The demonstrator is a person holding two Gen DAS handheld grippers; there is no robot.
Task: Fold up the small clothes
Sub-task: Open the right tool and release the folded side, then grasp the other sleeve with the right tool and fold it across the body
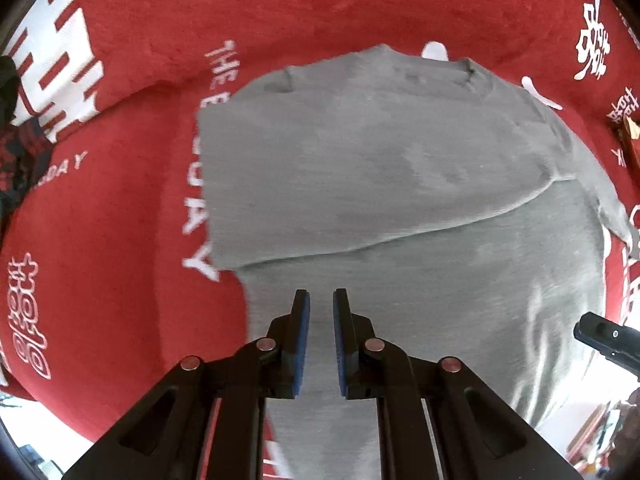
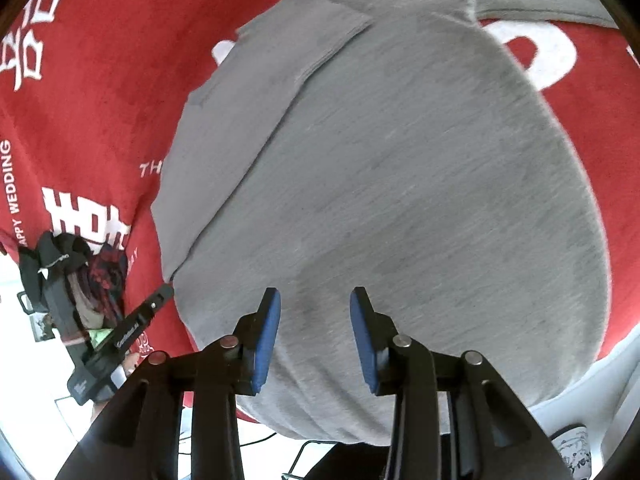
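A grey T-shirt (image 1: 400, 180) lies flat on a red blanket (image 1: 120, 220), one side folded inward so a straight hem runs across it. My left gripper (image 1: 321, 296) hovers over the shirt's near part, pointing straight down, its blue pads almost together with nothing between them. The tip of my right gripper (image 1: 580, 326) pokes in at the right edge. In the right wrist view my right gripper (image 2: 315, 296) stands open above the grey T-shirt (image 2: 400, 200), holding nothing. My left gripper (image 2: 166, 292) shows at the shirt's lower left edge.
The red blanket (image 2: 100, 100) carries white characters and lettering. A heap of dark and red-checked clothes (image 2: 92, 272) lies at its left edge, also seen as the dark clothes (image 1: 20, 148) in the left wrist view. The blanket's near edge drops to a pale floor (image 2: 580, 392).
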